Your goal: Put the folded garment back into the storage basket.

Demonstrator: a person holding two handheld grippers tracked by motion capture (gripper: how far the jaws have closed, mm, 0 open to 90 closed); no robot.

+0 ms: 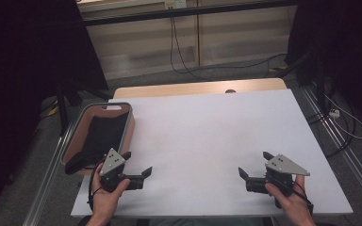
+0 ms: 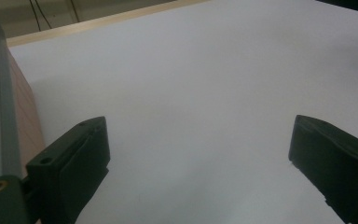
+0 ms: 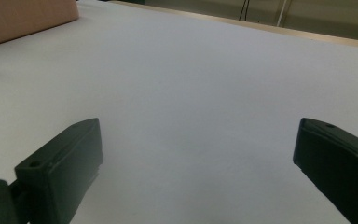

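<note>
the left gripper [image 1: 136, 163] rested near the front left corner of the white worktop [image 1: 207, 136], its jaws spread wide with nothing between them, pointing toward the right and slightly away from the person. just beside it, at the left edge, stood a brown tray [image 1: 131, 123] with a grey rim, its long axis running front to back; something dark lay inside, too shadowed to make out. the right gripper [image 1: 255, 165] sat near the front right corner, jaws likewise parted and empty, pointing left toward the other. both hands were partly cut off at the front edge. the left gripper view caught the tray's [image 2: 23, 107] wall and rim close up beside one jaw, while the right gripper view caught a corner of the tray [image 3: 23, 16] far off.
</note>
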